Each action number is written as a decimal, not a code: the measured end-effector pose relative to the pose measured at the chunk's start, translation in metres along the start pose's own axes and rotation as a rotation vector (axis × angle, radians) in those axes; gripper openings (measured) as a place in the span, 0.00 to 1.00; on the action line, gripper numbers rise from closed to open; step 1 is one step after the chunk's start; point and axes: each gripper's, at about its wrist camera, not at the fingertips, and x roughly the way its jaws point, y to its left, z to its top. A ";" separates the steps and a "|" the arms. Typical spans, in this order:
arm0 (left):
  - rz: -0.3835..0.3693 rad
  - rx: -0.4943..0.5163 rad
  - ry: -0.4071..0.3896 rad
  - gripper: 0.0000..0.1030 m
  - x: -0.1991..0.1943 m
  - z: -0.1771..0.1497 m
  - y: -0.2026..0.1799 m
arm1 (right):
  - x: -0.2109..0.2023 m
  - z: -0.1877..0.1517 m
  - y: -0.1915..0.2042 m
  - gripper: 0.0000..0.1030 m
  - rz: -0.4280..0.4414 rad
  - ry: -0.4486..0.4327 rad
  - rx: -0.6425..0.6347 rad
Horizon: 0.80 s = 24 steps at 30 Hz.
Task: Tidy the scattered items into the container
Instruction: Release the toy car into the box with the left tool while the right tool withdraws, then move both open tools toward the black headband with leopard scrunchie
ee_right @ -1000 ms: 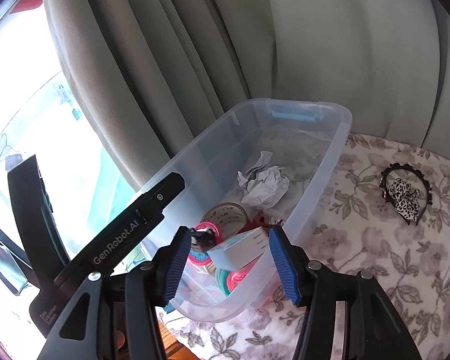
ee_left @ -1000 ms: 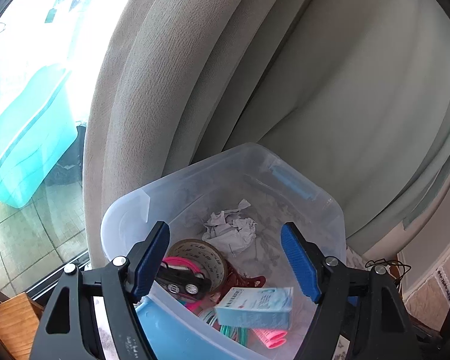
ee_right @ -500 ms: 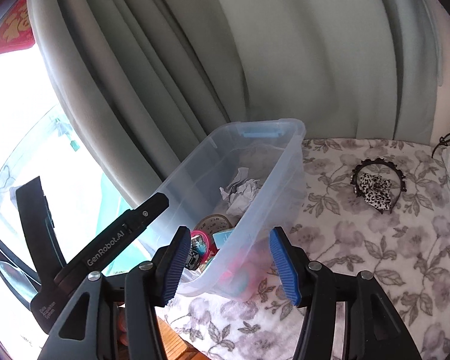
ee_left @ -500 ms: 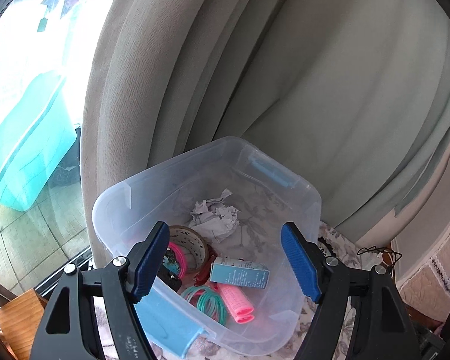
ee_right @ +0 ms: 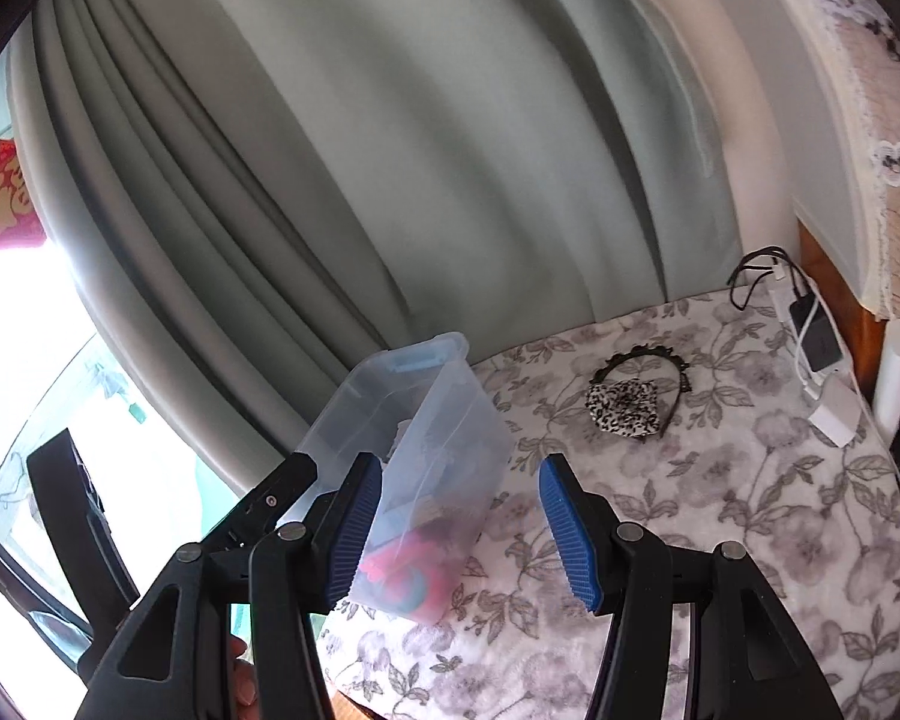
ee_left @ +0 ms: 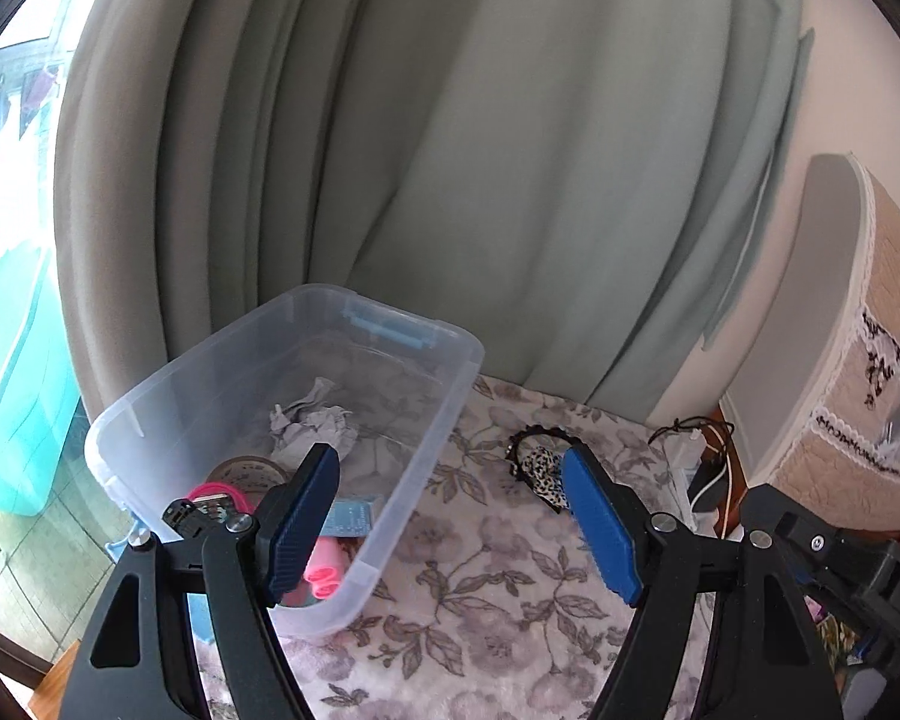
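Two hand-held grippers hover above a floral tablecloth, both spread wide and holding nothing: the left gripper and the right gripper. A clear bin at the table's left edge holds crumpled paper, tape and pink items. A leopard-print headband lies on the cloth, well right of the bin.

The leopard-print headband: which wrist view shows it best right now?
The right wrist view: the headband lies whole and unobstructed on the floral cloth. In the left wrist view, the left gripper's right fingertip covers part of it.
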 end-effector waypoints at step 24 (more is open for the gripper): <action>0.031 0.145 0.266 0.75 0.142 -0.077 -0.049 | 0.073 -0.035 -0.133 0.57 -0.129 0.149 0.187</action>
